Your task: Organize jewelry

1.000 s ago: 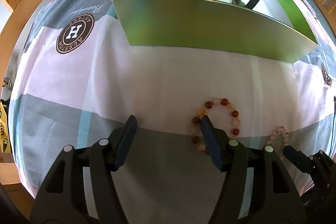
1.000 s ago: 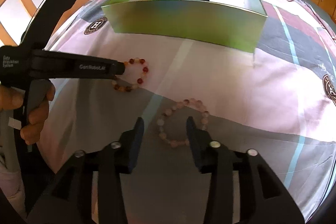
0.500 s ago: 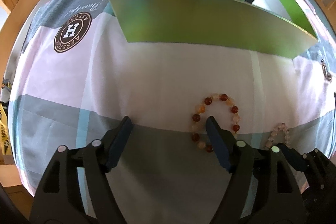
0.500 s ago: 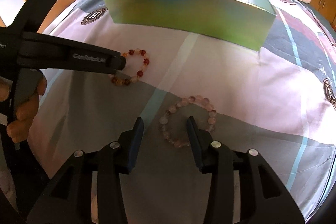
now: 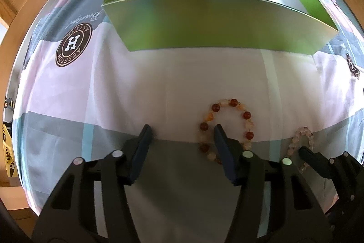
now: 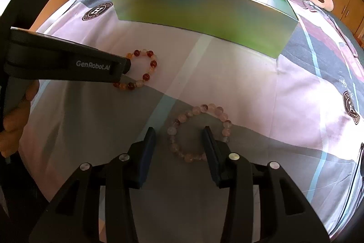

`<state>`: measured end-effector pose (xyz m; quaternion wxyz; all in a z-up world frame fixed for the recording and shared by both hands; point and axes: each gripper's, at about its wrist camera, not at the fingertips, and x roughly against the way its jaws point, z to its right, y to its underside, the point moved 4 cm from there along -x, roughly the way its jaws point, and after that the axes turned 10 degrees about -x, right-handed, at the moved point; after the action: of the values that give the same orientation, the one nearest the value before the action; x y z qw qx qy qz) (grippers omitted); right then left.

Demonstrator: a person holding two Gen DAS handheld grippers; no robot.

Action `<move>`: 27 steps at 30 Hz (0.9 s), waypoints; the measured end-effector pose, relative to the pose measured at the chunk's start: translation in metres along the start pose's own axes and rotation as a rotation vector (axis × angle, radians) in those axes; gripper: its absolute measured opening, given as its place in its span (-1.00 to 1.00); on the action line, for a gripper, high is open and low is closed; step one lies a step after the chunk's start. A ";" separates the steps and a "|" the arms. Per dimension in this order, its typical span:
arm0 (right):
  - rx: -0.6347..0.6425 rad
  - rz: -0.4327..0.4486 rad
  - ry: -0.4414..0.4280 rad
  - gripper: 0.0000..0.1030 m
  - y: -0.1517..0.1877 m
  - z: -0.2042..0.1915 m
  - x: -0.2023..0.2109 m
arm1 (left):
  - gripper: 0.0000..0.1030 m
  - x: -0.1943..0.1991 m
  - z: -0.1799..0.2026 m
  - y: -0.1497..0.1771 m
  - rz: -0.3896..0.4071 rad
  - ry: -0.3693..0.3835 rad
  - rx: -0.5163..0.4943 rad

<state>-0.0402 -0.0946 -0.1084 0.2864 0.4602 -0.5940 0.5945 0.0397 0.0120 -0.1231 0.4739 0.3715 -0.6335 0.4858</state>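
Both grippers are edging onto their bracelets, fingers spread: left gripper (image 5: 182, 137) straddling the red bracelet (image 5: 227, 126), right gripper (image 6: 179, 137) the pink bracelet (image 6: 199, 131), neither yet boxed with the watches.

"genrobot.ai" on left hand-held gripper (image 6: 124, 65), "h" badge on bedsheet (image 5: 74, 45)

We've got both grippers low and pointing forward, side by side. Our left gripper (image 5: 182, 133) has its jaws spread wide, and our right gripper (image 6: 179, 136) is spread too, a bit narrower, nothing clamped in either.
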 end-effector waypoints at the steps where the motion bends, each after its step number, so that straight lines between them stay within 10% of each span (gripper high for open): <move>1: 0.005 0.002 0.004 -0.17 0.001 0.000 0.000 | -0.06 0.000 0.000 0.000 0.001 0.002 -0.001; 8: 0.012 -0.005 -0.005 -0.23 0.003 -0.001 0.001 | -0.49 0.004 0.004 0.005 0.005 0.015 0.003; 21: 0.003 -0.018 0.004 -0.21 -0.001 -0.003 -0.002 | -0.48 0.000 -0.001 0.001 -0.006 0.035 -0.001; 24: -0.008 -0.012 -0.038 -0.79 0.001 -0.005 0.003 | -0.63 0.001 -0.002 0.001 -0.003 0.049 0.010; 27: -0.019 -0.016 -0.062 -0.85 0.002 -0.003 0.007 | -0.83 0.005 -0.002 0.000 0.006 0.065 0.019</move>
<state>-0.0452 -0.0931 -0.1027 0.2768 0.4803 -0.6048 0.5718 0.0387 0.0139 -0.1184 0.4892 0.3580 -0.6142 0.5052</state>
